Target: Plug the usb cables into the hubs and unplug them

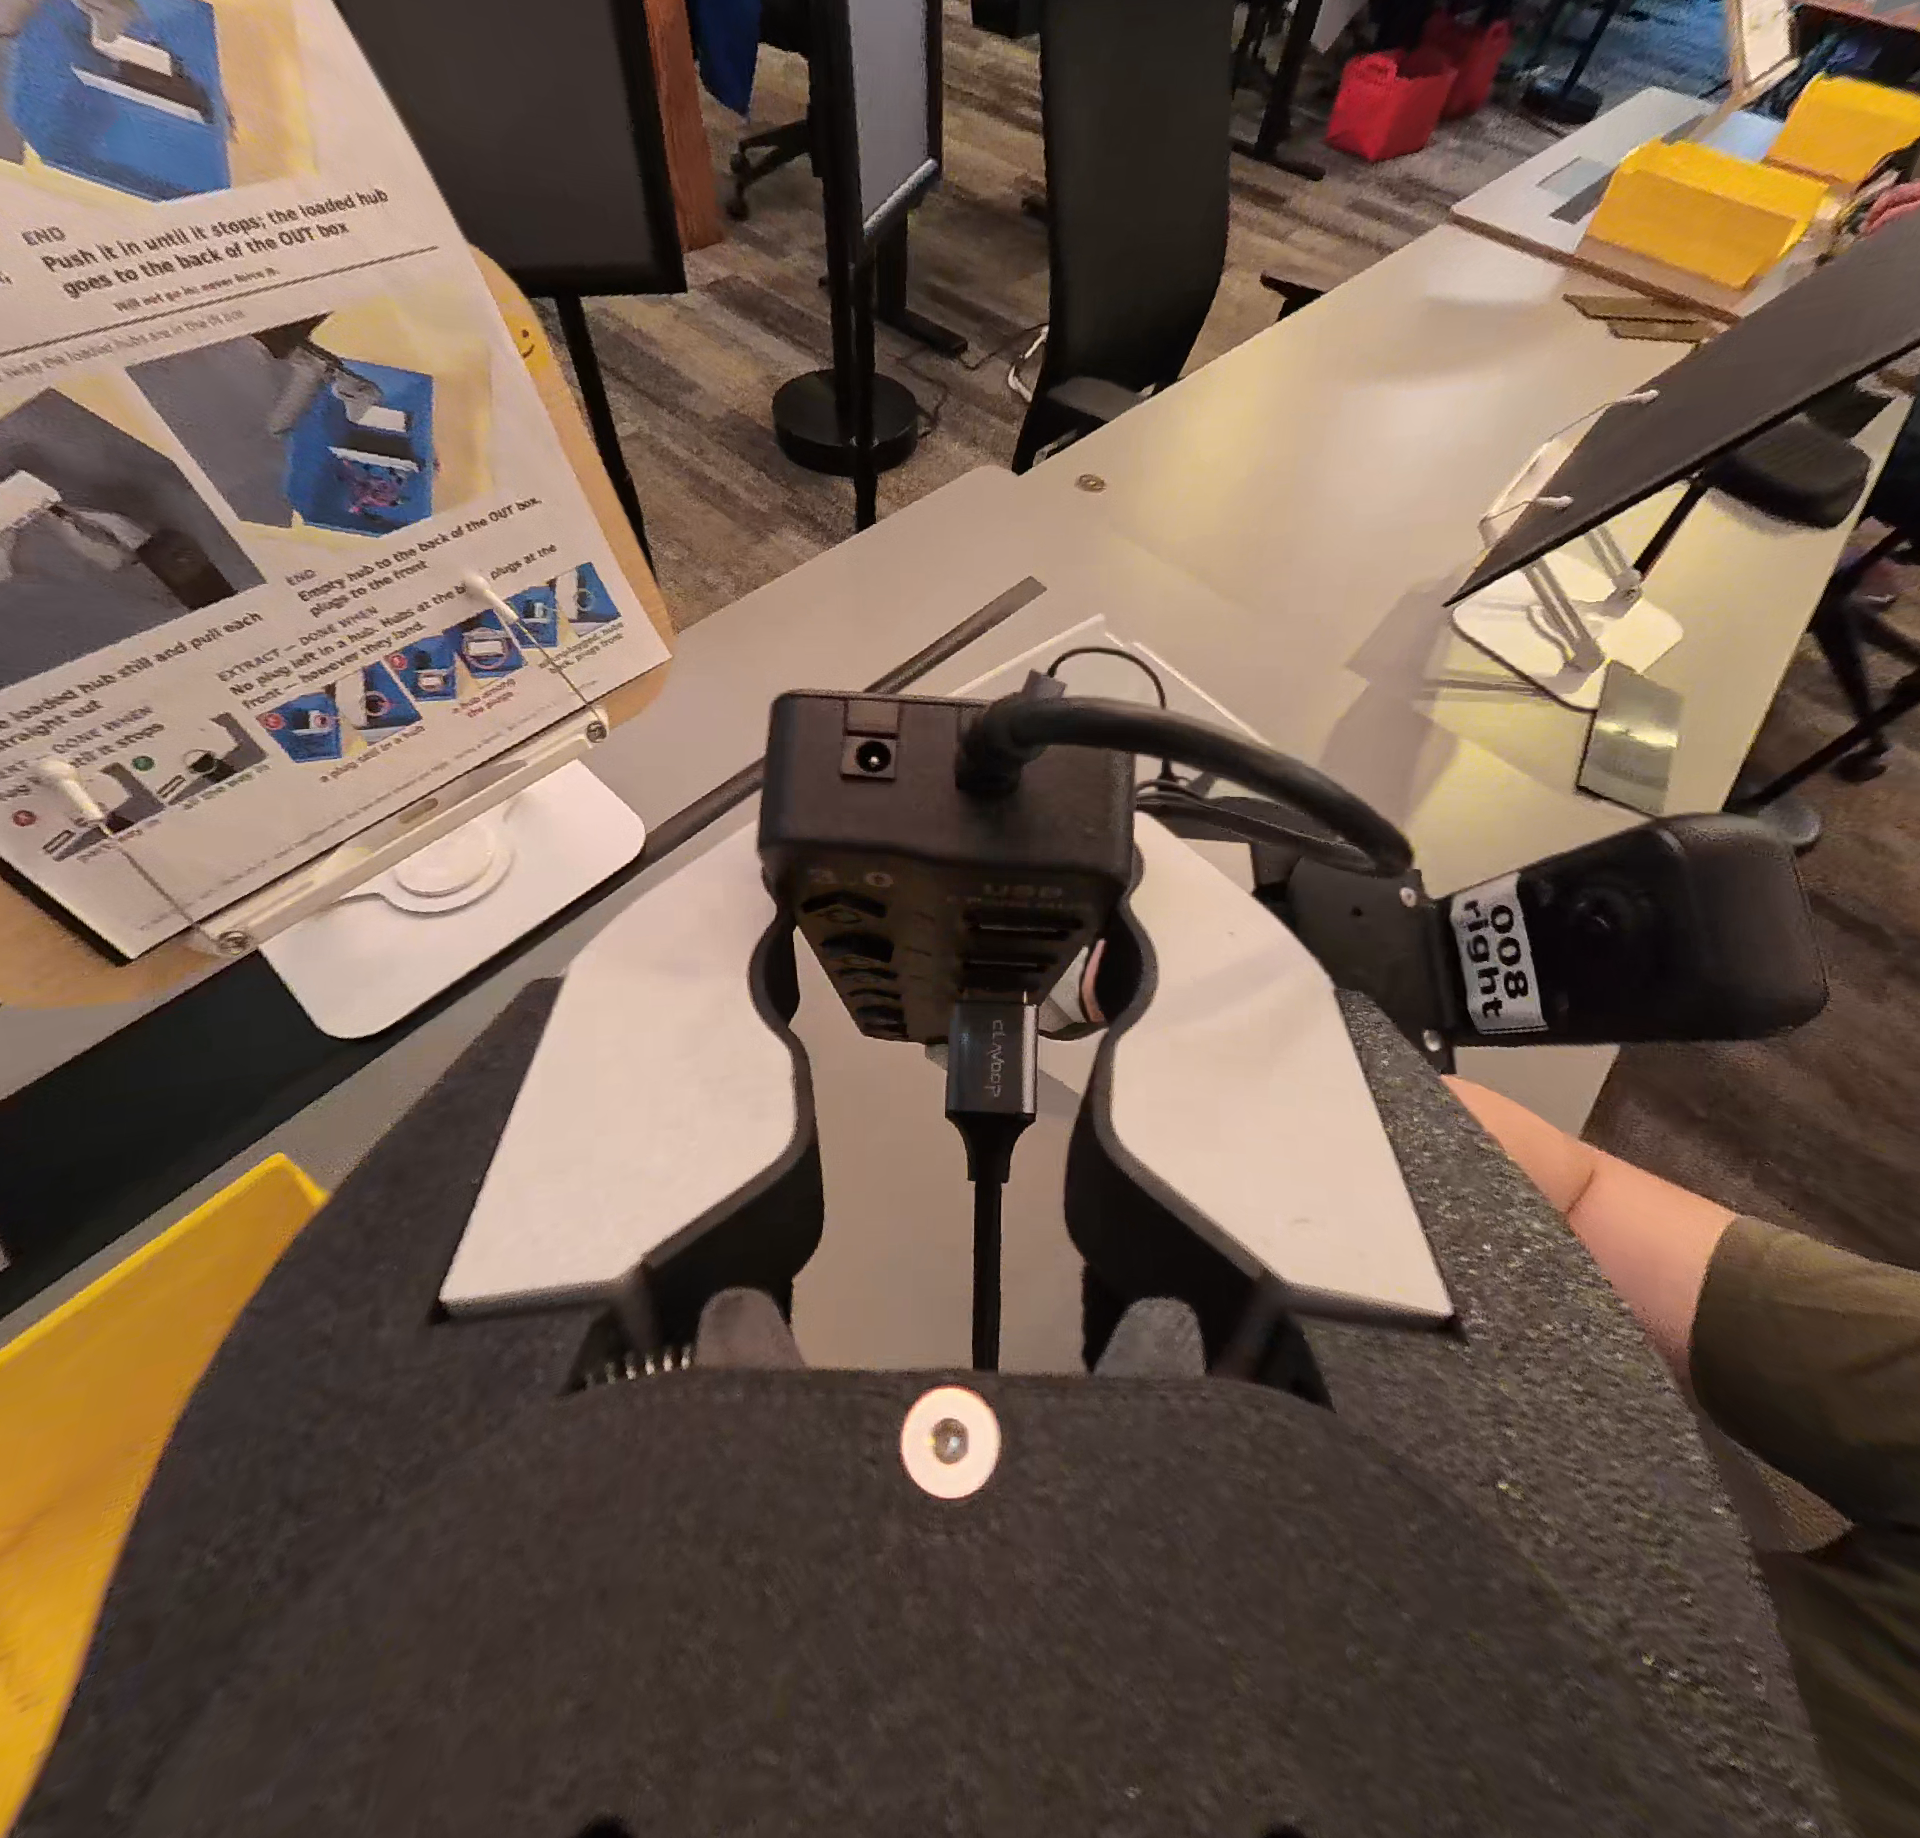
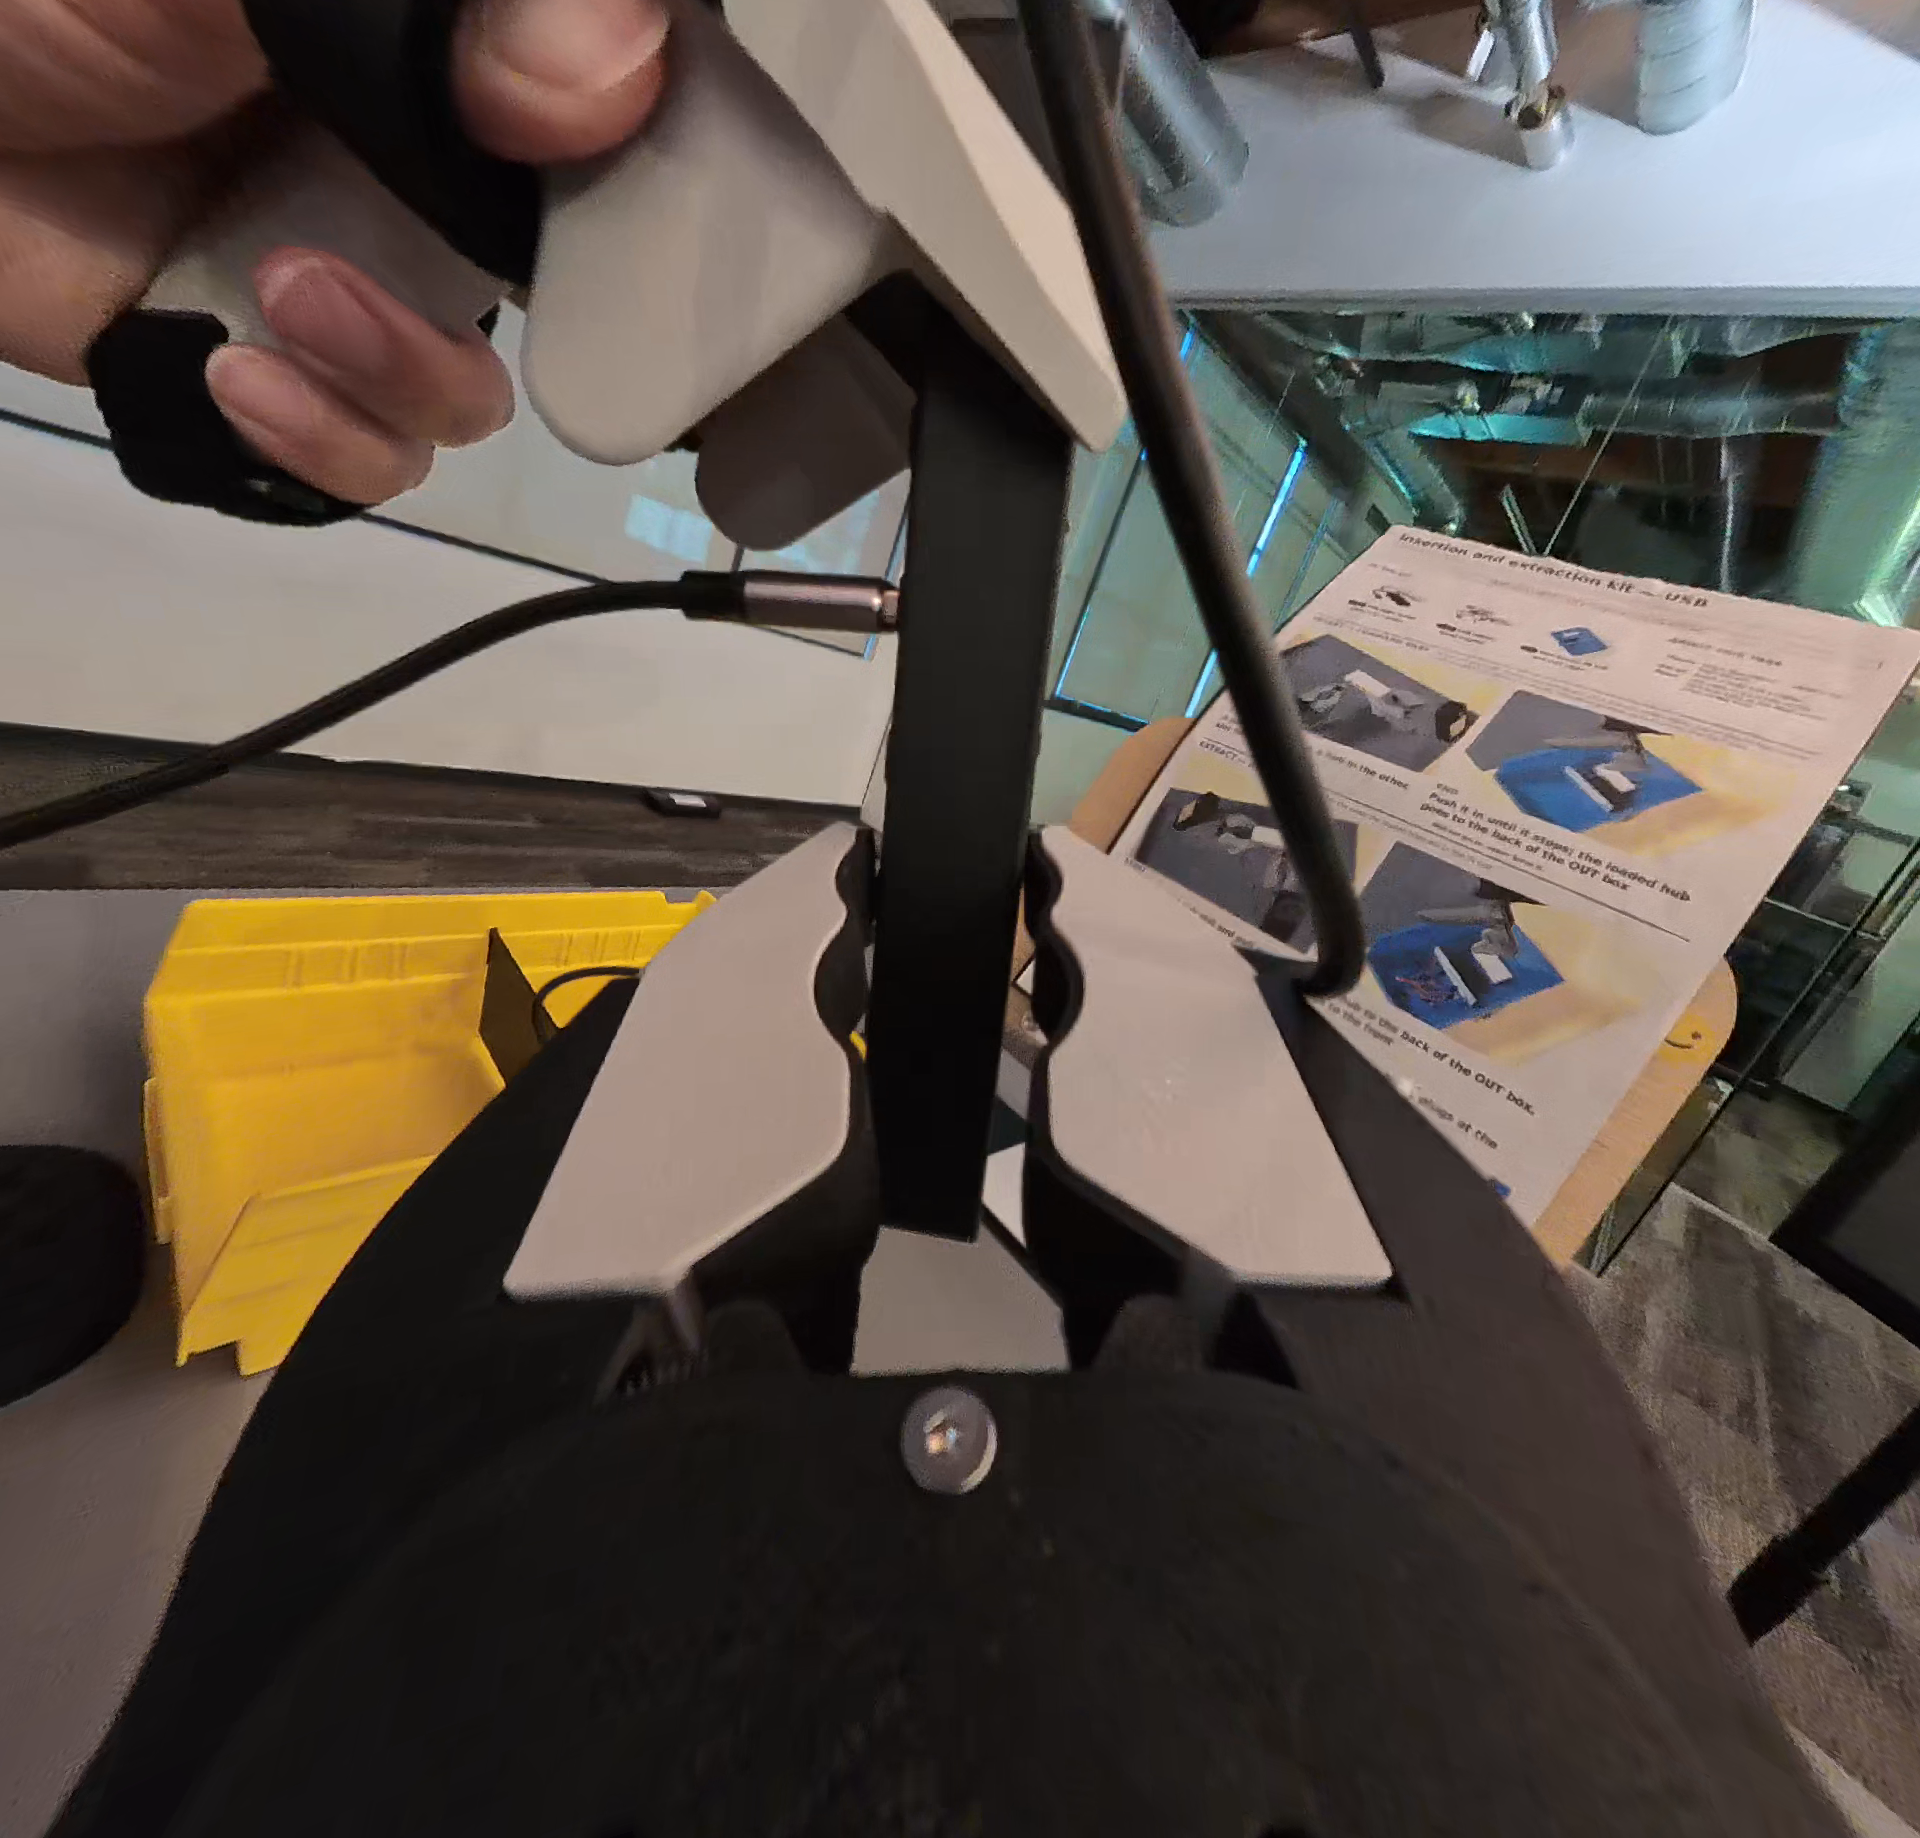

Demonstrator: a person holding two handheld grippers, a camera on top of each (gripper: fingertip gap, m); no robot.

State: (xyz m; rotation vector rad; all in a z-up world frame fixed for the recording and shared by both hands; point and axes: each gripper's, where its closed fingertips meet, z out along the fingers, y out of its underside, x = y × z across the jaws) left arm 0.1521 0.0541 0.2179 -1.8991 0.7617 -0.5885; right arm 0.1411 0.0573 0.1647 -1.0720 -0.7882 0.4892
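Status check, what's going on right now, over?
Clamping hub: left gripper, right gripper. One USB plug seated. Thick hub cable draped against right gripper.

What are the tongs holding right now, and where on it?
Both hold the black USB hub: left tongs clamp its long side edges, right tongs its flat faces.

The hub [image 1: 940, 832] looks matt black plastic; the plug [image 1: 990, 1061] brushed grey metal; the yellow bin [image 2: 343, 1061] glossy plastic.
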